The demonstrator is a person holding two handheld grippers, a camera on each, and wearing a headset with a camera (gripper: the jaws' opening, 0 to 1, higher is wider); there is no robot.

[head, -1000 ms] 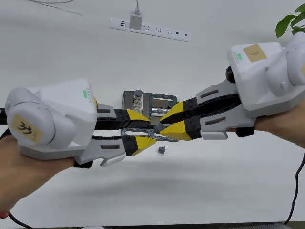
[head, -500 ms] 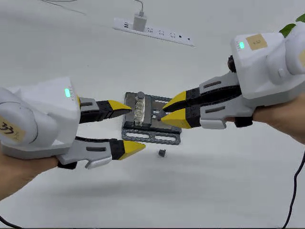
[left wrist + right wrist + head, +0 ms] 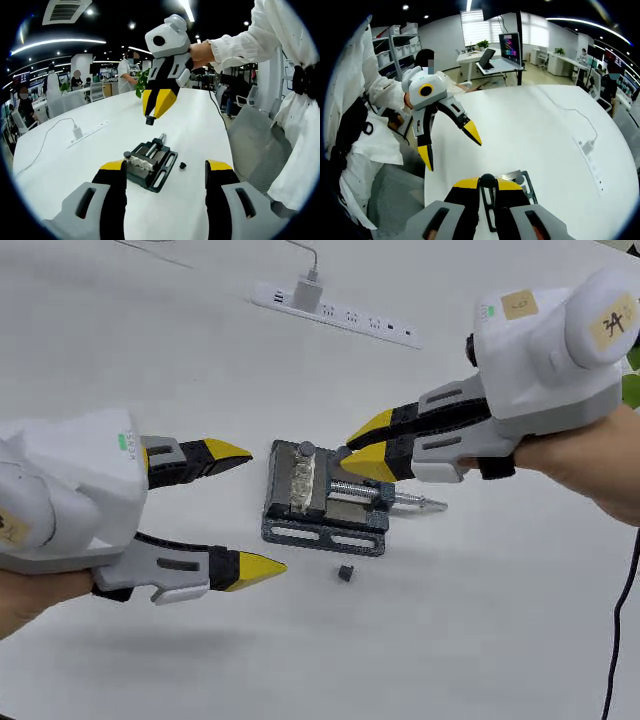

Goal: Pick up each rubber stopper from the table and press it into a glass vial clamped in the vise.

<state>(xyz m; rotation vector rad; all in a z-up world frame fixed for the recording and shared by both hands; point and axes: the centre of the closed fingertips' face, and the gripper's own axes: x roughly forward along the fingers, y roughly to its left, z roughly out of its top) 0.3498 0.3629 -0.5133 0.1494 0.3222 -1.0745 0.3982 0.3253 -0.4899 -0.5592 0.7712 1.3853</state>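
The right hand-held gripper [image 3: 352,452] is clenching a small dark stopper [image 3: 343,451] at the very tips of its yellow jaws. This is leaving the stopper's lower end free to go into a vial mouth. It is hanging over the far end of the vise [image 3: 325,515]. The left gripper view is showing clear air between the stopper and the vise top, so the two are not touching.

The vise is sitting flat on the desk [image 3: 480,620] and is pinching a row of glass vials [image 3: 298,488] upright between its jaws, mouths up, so a downward push is not tipping them. The vial at the far end appears to be carrying a grey stopper [image 3: 306,449] already. How many of the others are open I cannot tell.

The left hand-held gripper [image 3: 245,510] is released, its jaws spread wide and grasping nothing. It is hovering just left of the vise, probably giving the right one room, or standing ready to steady the vise.

A spare stopper [image 3: 345,573] is lying on the desk just in front of the vise, nearer the left hand-held gripper than the right.

By my reading, the step in hand is lining the held stopper over an open vial. That is calling for a move down and slightly toward the person.
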